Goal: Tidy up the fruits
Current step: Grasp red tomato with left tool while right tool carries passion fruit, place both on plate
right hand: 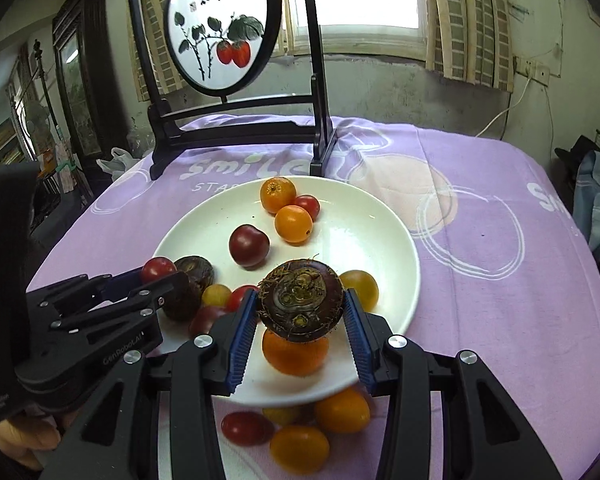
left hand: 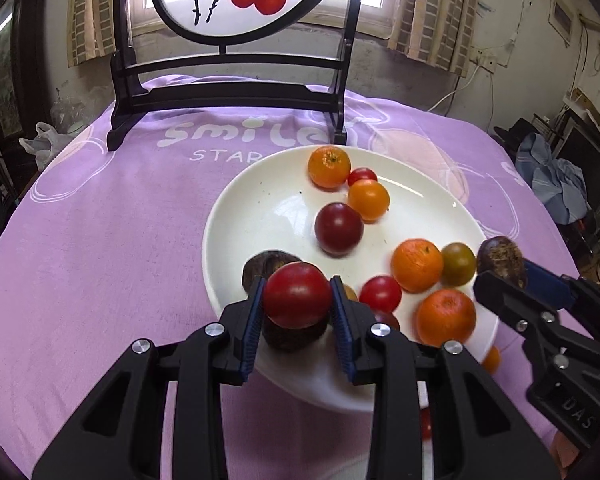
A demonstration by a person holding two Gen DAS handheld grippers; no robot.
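Note:
A white plate [left hand: 268,216] on the purple cloth holds several oranges, tomatoes and dark water chestnuts. My left gripper [left hand: 298,300] is shut on a red tomato [left hand: 297,294] above the plate's near left rim, over a dark chestnut [left hand: 268,266]. It also shows in the right wrist view [right hand: 160,276]. My right gripper [right hand: 302,312] is shut on a hairy dark water chestnut [right hand: 301,304] above an orange [right hand: 295,354] at the plate's near edge [right hand: 380,248]. In the left wrist view the right gripper [left hand: 504,270] holds that chestnut [left hand: 501,258] at the plate's right rim.
Several small tomatoes and oranges [right hand: 342,410] lie on the cloth in front of the plate. A dark wooden stand with a round painted screen [left hand: 228,96] stands at the back of the table. Purple cloth [left hand: 100,240] spreads to the left and right [right hand: 500,280].

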